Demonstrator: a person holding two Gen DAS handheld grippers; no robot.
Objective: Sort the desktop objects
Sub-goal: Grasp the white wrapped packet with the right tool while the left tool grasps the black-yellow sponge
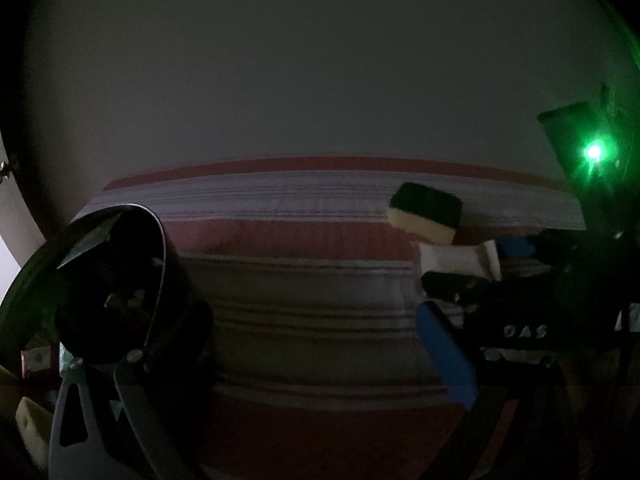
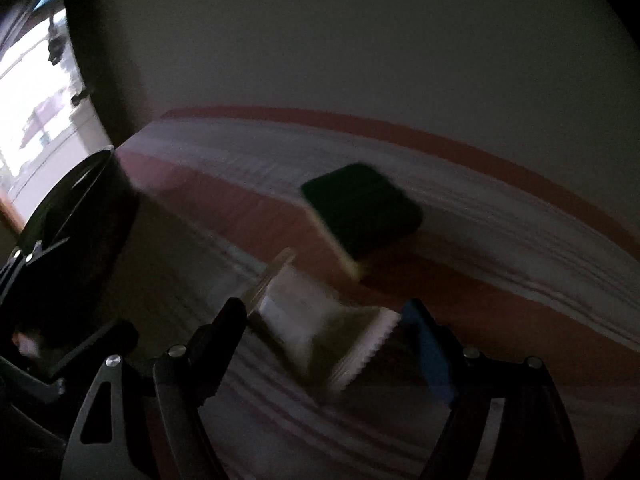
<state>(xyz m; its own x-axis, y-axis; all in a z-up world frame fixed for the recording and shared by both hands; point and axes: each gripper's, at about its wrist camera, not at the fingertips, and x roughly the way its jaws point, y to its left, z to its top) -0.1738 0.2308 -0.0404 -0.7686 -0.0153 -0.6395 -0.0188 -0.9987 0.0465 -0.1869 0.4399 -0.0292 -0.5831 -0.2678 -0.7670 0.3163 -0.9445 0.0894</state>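
Your right tongs [image 2: 320, 320] stand wide around the white packet [image 2: 316, 328], not yet gripping. Your left tongs [image 1: 304, 320] hold a dark container [image 1: 112, 288]. The sponge [image 2: 362, 210] waits toward the surface's [image 2: 520, 320] far edge.

Dim room: plain pale wall [image 1: 320, 80], red-and-white striped tablecloth [image 1: 312, 300], perhaps a bright window [image 2: 36, 112] at left.

Woven striped cloth [image 1: 304, 240], spongy foam sponge [image 1: 426, 212]
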